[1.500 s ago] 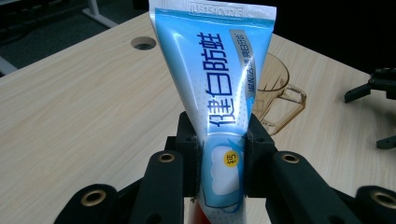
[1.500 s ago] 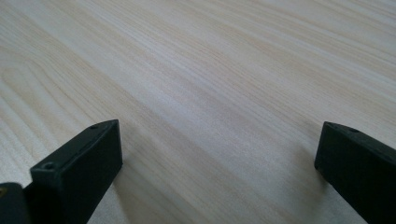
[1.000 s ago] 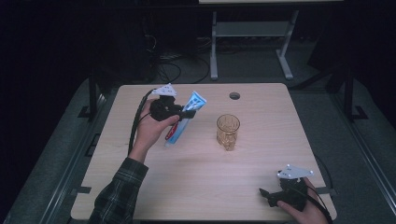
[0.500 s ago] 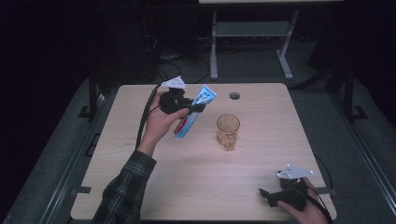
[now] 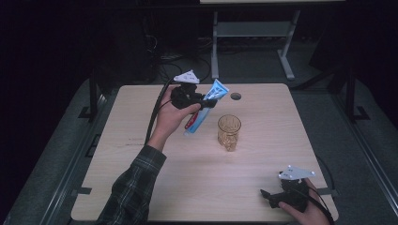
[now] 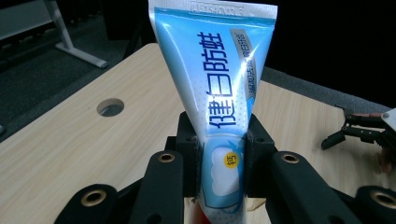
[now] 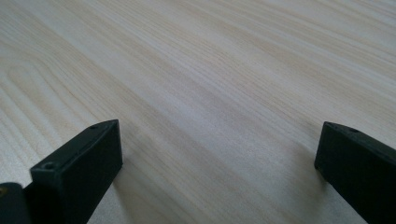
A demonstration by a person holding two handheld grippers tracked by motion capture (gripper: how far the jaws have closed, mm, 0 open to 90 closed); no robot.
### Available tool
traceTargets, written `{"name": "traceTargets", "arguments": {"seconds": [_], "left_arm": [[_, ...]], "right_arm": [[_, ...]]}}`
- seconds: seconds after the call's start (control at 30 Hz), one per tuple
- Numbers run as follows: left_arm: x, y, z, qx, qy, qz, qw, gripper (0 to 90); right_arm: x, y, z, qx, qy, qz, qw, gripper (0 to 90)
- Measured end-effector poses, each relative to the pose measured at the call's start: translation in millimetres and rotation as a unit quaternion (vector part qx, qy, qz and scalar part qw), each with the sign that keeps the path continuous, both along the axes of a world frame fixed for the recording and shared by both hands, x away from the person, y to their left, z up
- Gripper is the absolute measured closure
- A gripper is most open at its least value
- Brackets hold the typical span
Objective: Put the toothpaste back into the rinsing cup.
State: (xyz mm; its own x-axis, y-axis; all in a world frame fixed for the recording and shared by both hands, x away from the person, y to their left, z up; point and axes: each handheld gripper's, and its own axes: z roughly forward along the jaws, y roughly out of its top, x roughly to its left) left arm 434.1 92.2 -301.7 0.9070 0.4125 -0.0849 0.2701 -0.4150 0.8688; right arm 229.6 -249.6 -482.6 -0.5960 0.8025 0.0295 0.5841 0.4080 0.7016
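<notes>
The blue tube is showing big dark blue Chinese letters, 健白防蛀, running along its side. A small yellow dot near its lower end is carrying tiny letters, too small to read.

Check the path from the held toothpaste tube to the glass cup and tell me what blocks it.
Nothing visible does. The left gripper holds the toothpaste tube just left of the glass cup, above bare table between them. The right gripper sits far off at the near right corner.
</notes>
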Motion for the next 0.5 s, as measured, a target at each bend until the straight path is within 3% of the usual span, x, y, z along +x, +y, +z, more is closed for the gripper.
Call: {"name": "traceTargets", "arguments": {"seconds": [0.5], "left_arm": [[7.7, -32.9, 8.2, -0.003, -0.006, -0.021, 0.9998, 73.1]], "right_arm": [[-0.2, 0.2, 0.1, -0.001, 0.0, 0.0, 1.0, 0.2]]}}
